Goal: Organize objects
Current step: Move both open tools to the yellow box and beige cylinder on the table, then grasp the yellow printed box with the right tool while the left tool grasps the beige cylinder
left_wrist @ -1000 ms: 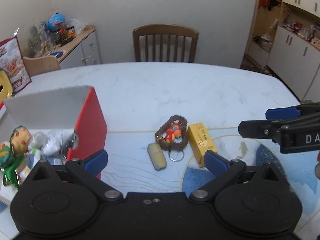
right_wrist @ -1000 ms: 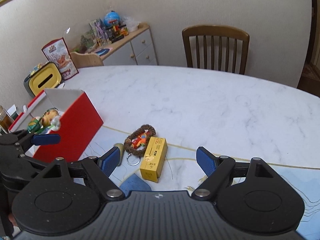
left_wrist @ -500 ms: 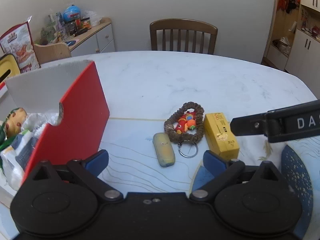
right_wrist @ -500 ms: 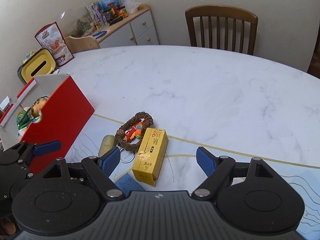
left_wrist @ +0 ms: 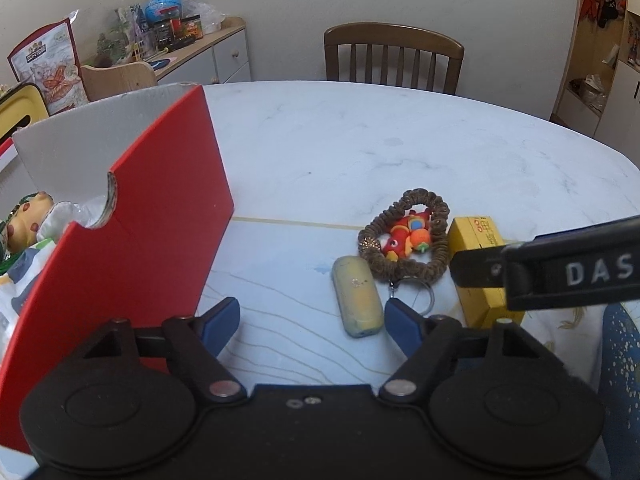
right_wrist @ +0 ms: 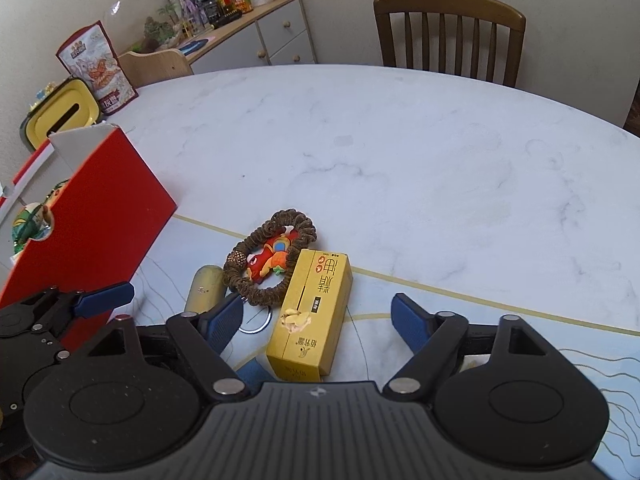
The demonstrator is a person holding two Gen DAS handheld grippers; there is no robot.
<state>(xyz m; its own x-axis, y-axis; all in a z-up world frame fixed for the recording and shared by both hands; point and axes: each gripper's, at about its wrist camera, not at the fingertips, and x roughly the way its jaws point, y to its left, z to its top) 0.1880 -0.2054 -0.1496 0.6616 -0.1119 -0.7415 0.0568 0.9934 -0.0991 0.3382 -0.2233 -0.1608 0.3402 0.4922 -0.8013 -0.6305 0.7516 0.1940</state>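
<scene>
Right tongs (right_wrist: pixel 316 320) gape wide and empty, the yellow carton (right_wrist: pixel 310 316) lying on the counter (right_wrist: pixel 400 152) between them; left tongs (left_wrist: pixel 312 322) also wide, empty, the yellow oblong case (left_wrist: pixel 356 294) just beyond.

Both wrist views look low and close across the worktop (left_wrist: pixel 360 140) toward its far edge, sharing the chair (right_wrist: pixel 448 36) and box (left_wrist: pixel 132 220).

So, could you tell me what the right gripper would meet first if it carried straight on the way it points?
Most likely the yellow box: it lies on the table between the open jaws of the right gripper, nearest along that line. Depth is unclear.
</scene>
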